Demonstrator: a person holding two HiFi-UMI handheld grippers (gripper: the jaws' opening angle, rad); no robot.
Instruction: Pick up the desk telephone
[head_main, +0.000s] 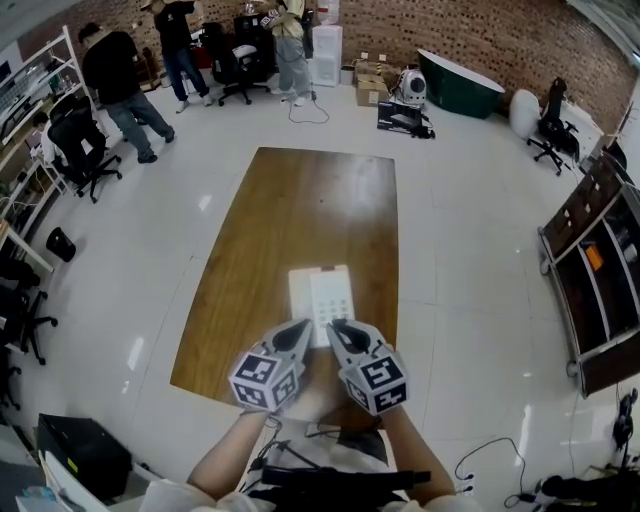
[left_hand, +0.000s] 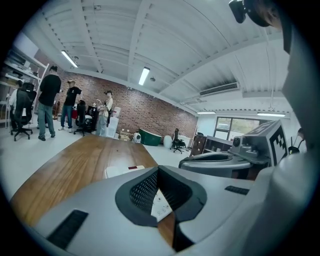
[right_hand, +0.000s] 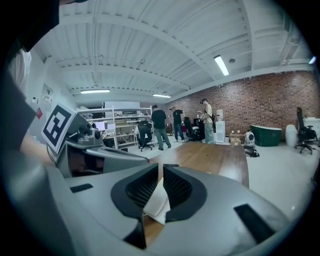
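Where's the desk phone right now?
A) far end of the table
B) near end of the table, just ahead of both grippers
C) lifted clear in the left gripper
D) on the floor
B: the head view shows the white desk telephone lying flat on the table at its near end, with the left gripper and right gripper just short of it.

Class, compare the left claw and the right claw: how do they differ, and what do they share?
The left claw has its jaws together; the right claw shows a thin gap between its jaws. In the head view the left claw points at the desk telephone's near left corner, the right claw at its near right side. Both hold nothing and aim at the desk telephone on the wooden table.
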